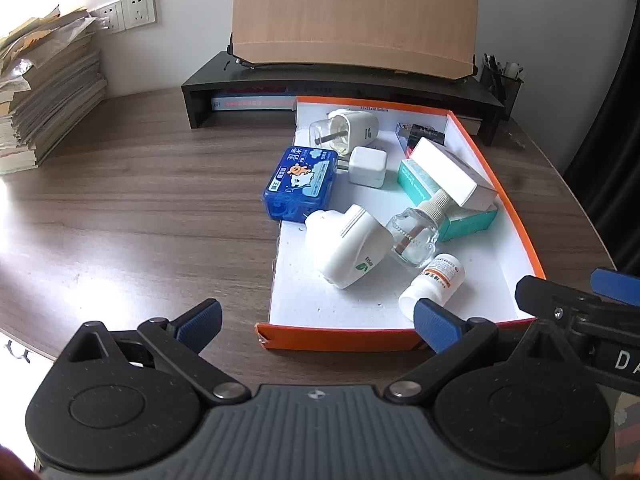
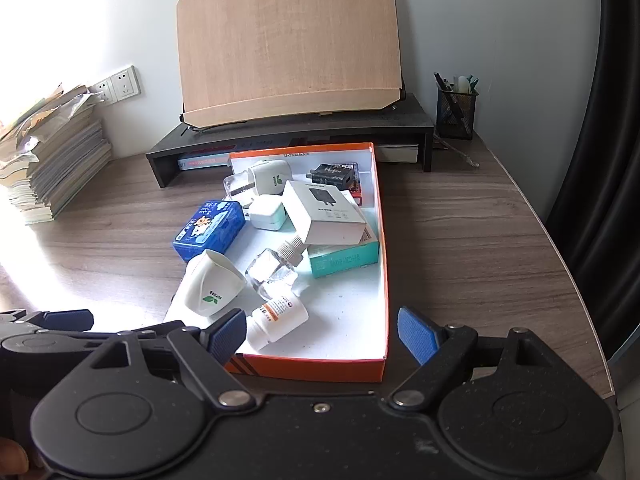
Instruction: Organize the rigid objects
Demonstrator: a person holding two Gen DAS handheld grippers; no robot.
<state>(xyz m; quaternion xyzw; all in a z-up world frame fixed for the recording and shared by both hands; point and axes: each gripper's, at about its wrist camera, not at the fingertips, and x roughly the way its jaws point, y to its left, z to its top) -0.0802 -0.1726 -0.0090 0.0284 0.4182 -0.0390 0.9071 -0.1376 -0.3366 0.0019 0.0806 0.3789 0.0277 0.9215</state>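
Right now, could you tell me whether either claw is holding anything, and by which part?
Nothing is held: the left claw and right claw are both open, short of the orange box.

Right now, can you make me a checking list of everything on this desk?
Surface: wooden desk, brightly lit at left.
Job's things: orange box holding white bottle, glass bottle, white plug-ins, chargers, cartons; blue case leaning over its left edge.
Clutter: paper stack, pen cup.
Grippers: left hand-held gripper open, empty; right hand-held gripper open, empty.
Cables: nothing seen.
Surroundings: black riser with wooden board, wall sockets.
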